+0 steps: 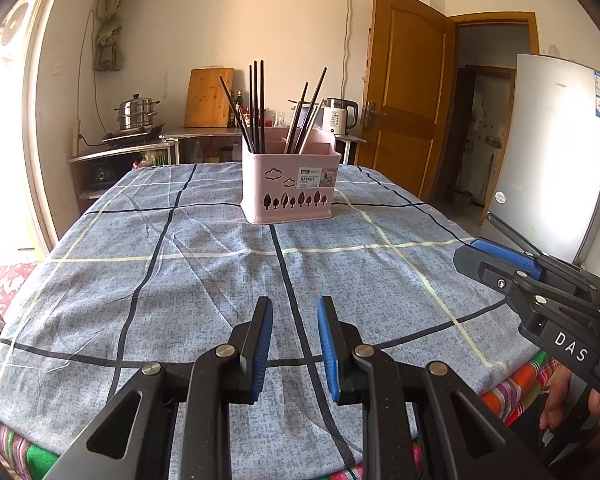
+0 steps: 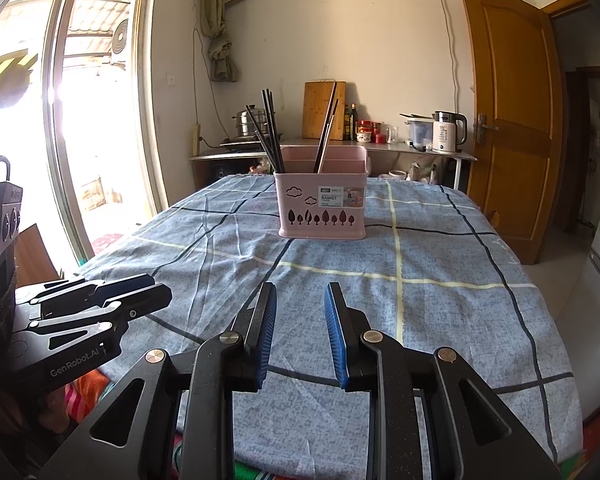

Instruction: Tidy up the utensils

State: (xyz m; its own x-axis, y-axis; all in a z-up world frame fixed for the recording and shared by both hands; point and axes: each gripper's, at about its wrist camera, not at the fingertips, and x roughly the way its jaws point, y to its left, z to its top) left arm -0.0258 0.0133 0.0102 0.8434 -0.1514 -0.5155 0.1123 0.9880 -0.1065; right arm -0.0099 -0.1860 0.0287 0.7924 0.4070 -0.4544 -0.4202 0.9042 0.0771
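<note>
chopsticks [image 1: 256, 108] in pink basket [image 1: 288, 188], table's far end | light, stiff, slippery: pinch upper shafts | left gripper [image 1: 294, 312], right gripper [image 2: 300, 300] parted, empty

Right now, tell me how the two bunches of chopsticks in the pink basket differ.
The left bunch has more sticks, all dark, than the right bunch, which includes a pale stick. The left bunch fans out, some near upright, one leaning left; the right bunch all leans right. Both stand in separate compartments of the pink basket, tips above the rim.
</note>
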